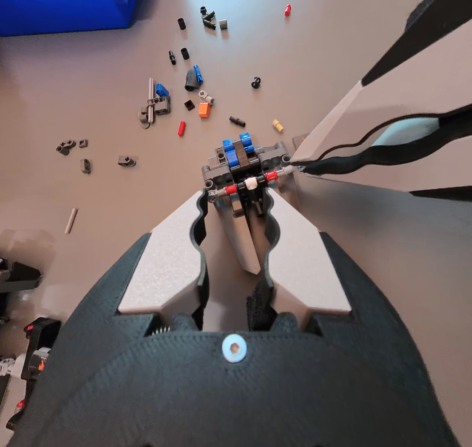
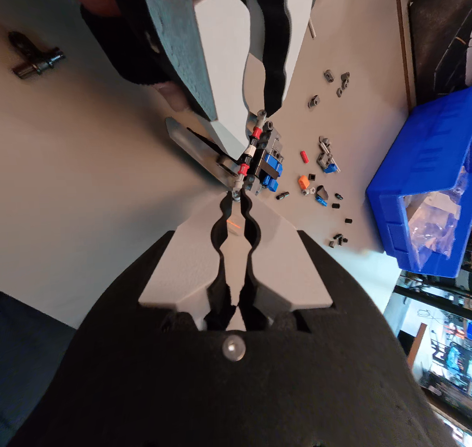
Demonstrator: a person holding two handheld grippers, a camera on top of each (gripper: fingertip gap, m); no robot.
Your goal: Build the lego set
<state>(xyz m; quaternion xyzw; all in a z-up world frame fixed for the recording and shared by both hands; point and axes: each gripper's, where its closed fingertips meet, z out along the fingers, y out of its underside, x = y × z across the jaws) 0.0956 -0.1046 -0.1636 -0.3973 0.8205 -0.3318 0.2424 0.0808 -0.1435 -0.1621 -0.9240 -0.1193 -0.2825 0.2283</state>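
Note:
A partly built lego assembly (image 1: 236, 158) of grey, black and blue parts has an axle (image 1: 258, 179) across its front, carrying two red bushes and a white piece. My left gripper (image 1: 236, 197) is shut on the assembly's lower black and grey part, holding it above the table. My right gripper (image 1: 297, 166) reaches in from the right. In the right wrist view, it (image 2: 235, 195) is shut on the small grey end of the axle (image 2: 251, 151), with the assembly (image 2: 268, 165) just beyond. The left gripper (image 2: 258, 129) comes down from above.
Loose pieces lie scattered on the grey table (image 1: 76, 77): an orange piece (image 1: 204, 109), a red pin (image 1: 181, 128), a grey sub-assembly (image 1: 153, 102), a tan pin (image 1: 278, 125) and several black pins. A blue bin (image 2: 421, 192) stands by the table edge.

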